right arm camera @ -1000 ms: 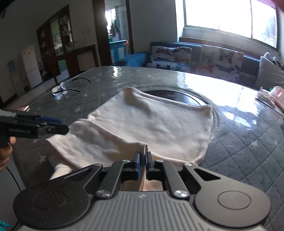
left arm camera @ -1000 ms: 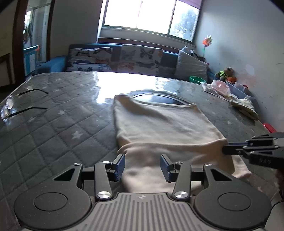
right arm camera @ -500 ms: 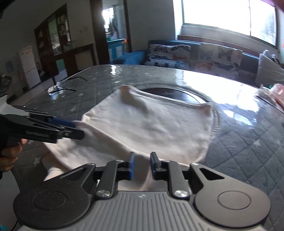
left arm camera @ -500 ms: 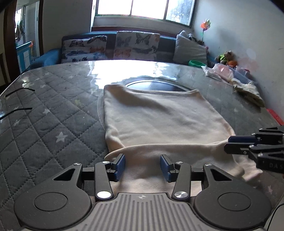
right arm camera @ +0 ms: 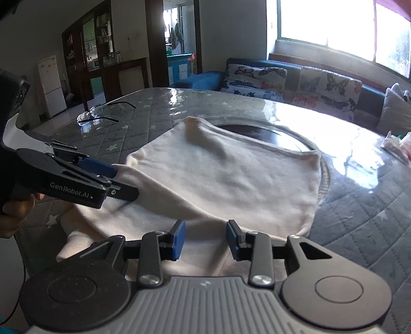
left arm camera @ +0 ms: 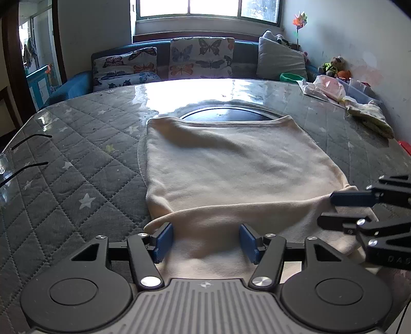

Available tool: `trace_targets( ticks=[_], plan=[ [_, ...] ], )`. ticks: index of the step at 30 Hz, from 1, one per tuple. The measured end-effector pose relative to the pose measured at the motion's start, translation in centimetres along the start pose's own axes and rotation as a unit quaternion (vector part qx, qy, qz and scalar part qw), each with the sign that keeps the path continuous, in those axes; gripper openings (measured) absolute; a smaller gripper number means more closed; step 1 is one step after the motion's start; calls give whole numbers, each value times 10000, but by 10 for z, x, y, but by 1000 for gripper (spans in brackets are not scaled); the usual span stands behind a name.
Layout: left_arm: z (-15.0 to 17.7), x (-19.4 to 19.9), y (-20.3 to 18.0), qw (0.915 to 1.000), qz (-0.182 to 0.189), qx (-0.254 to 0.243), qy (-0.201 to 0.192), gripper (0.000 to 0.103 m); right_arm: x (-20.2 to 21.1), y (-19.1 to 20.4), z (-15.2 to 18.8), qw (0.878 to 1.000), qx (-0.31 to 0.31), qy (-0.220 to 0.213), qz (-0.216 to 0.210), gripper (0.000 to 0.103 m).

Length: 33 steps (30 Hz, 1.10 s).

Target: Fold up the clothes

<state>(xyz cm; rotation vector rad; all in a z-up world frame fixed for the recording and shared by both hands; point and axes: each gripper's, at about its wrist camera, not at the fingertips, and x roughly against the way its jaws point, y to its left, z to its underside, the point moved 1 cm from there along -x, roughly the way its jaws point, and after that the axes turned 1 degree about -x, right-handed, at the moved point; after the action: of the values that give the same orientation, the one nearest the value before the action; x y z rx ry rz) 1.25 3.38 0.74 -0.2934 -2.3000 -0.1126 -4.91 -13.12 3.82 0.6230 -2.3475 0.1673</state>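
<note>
Nearest the left wrist camera, the left gripper (left arm camera: pixel 205 242) hangs over the near edge of a cream garment (left arm camera: pixel 231 169), its jaws opening and already fairly wide, with cloth lying below and between the blue pads but not pinched by them. To its right the right gripper (left arm camera: pixel 344 208) reaches in from the side over the garment's near right corner; seen from its own camera, the right gripper (right arm camera: pixel 205 239) has jaws opening too, a moderate gap, the fabric beneath them loose and not squeezed. In that right view the left gripper (right arm camera: pixel 120 179) shows at the left, a hand (right arm camera: pixel 15 213) wrapped around its grip. The garment lies folded on the desk (left arm camera: pixel 77 159), which wears a grey quilted cover with stars under a glossy sheet; its folded-over near layer makes a ridge just beyond the jaws, and its far hem reaches a dark round inset (left arm camera: pixel 226 117) in the desk. Farther left a pair of glasses (right arm camera: pixel 102 113) rests near the desk edge. Beyond stands a sofa (left arm camera: pixel 164 64) with butterfly cushions beneath a bright window (left arm camera: pixel 205 7).
</note>
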Motion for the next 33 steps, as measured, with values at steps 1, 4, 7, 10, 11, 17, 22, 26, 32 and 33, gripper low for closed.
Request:
trace_targets(
  ticks=[1, 4, 7, 10, 11, 17, 22, 26, 32, 33],
  plan=[
    [0, 0, 0, 10000, -8, -8, 3, 62, 2, 0, -2, 10000, 3, -47, 44, 35],
    [0, -1, -1, 10000, -22, -33, 10, 64, 7, 1, -5, 9997, -7, -222, 93, 35],
    [0, -1, -3, 10000, -30, -52, 10, 65, 8, 6, -10, 9993, 42, -359, -41, 35],
    [1, -1, -3, 10000, -40, -85, -12, 66, 1, 12, -10, 9994, 132, -288, -125, 35],
    [2, -1, -2, 9999, -46, -90, -25, 66, -2, 13, -9, 9994, 154, -247, -160, 35],
    [15, 4, 9, 9999, -96, -91, -71, 70, -10, 9, 3, 9996, 243, 80, -148, 35],
    [23, 18, 23, 9998, -113, 62, -174, 72, 3, 5, 8, 9994, 322, 76, -94, 35],
    [27, 34, 27, 9993, -185, 68, -314, 72, 14, 9, 10, 9990, 391, -11, -206, 35],
    [44, 35, 32, 9992, -382, 31, -99, 72, 14, 15, 23, 9975, 649, 188, -222, 35],
    [46, 35, 34, 9992, -382, 43, -87, 72, 15, 15, 24, 9974, 663, 176, -215, 35]
  ],
)
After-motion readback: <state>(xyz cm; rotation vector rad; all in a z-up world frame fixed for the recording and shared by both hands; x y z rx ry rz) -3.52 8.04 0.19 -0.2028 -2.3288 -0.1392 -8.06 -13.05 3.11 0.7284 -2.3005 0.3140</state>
